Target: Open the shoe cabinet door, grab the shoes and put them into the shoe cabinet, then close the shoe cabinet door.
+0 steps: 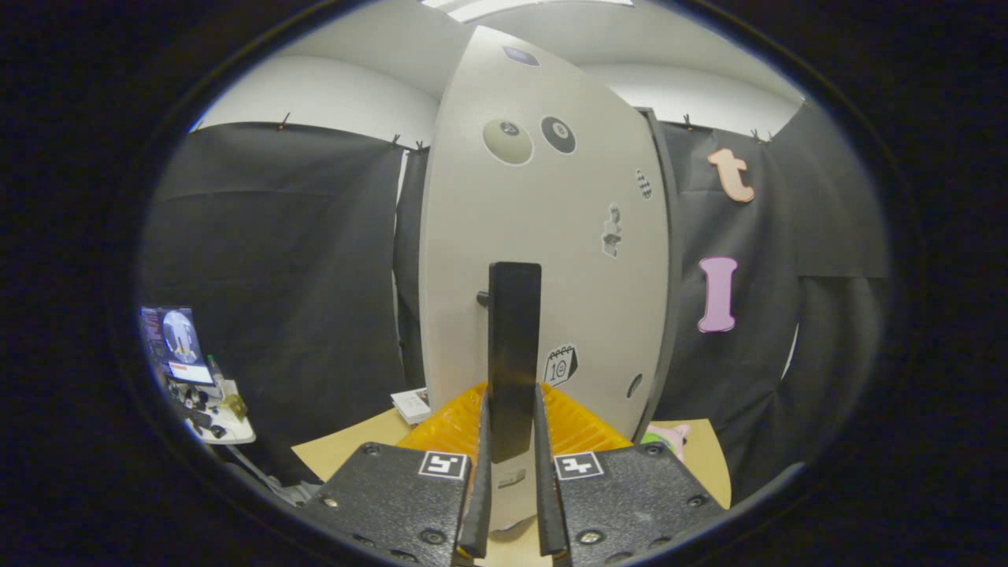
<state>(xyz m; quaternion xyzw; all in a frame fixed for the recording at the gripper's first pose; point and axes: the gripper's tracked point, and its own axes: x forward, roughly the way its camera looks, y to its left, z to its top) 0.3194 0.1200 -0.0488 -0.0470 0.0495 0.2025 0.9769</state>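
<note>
Your gripper (512, 472) has its fingers narrowed onto the tall black bar handle (513, 354) of the pale grey cabinet door (543, 236). That grip lets you swing it. An orange ribbed plastic tray (449, 429) sits on the counter (346, 449) just beyond.

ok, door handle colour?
Black: the handle sits clamped between the gripper fingers on the pale grey cabinet door. Gripper view.

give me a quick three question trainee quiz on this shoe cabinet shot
1. True or false: the hand-held gripper has its fingers on either side of the tall black bar handle.
2. The handle sits on which thing? A) pale grey cabinet door with round stickers B) orange ribbed plastic bin C) black cloth wall
3. Fill in: the bin lies ___ the door's lower edge, on the tan table.

Key: 1 true; 2 A; 3 below
</note>
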